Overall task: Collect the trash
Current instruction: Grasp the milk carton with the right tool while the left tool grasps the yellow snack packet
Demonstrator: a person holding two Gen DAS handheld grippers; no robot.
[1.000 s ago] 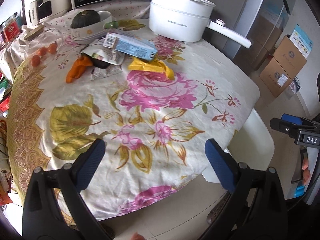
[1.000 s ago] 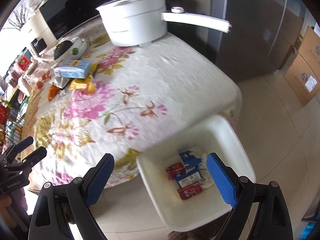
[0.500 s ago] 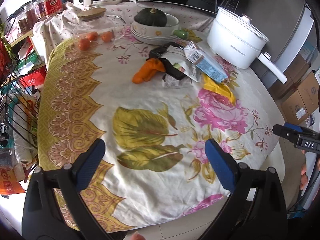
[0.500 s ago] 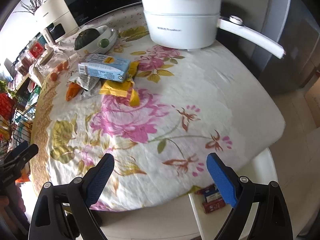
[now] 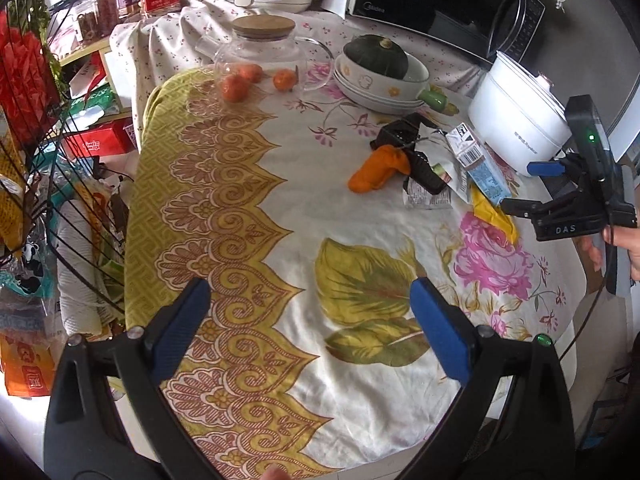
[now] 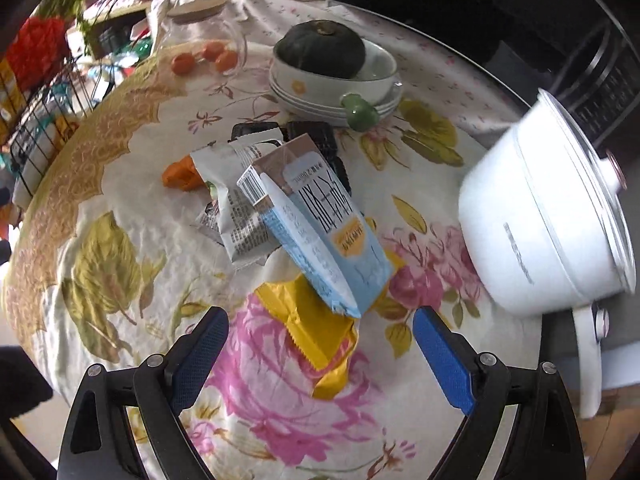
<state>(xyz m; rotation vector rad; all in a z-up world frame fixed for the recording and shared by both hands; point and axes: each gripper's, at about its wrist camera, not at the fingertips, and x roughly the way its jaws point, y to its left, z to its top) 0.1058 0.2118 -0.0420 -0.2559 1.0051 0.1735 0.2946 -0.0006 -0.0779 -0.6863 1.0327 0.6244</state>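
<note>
A pile of trash lies on the flowered tablecloth: a blue and white milk carton, a yellow wrapper under it, a white printed packet, an orange wrapper and black wrappers. My right gripper is open and empty, just in front of the carton and above the yellow wrapper. My left gripper is open and empty over the near part of the table, well short of the pile. The right gripper also shows at the right in the left wrist view.
A white electric pot with a long handle stands right of the pile. A bowl stack with a green squash and a glass jar with oranges stand behind. A microwave and a wire rack border the table.
Both grippers swung left and toward the table. The right gripper left the white bin with cartons and closed in on the milk carton. The left view turned from the table's right end toward its left.
</note>
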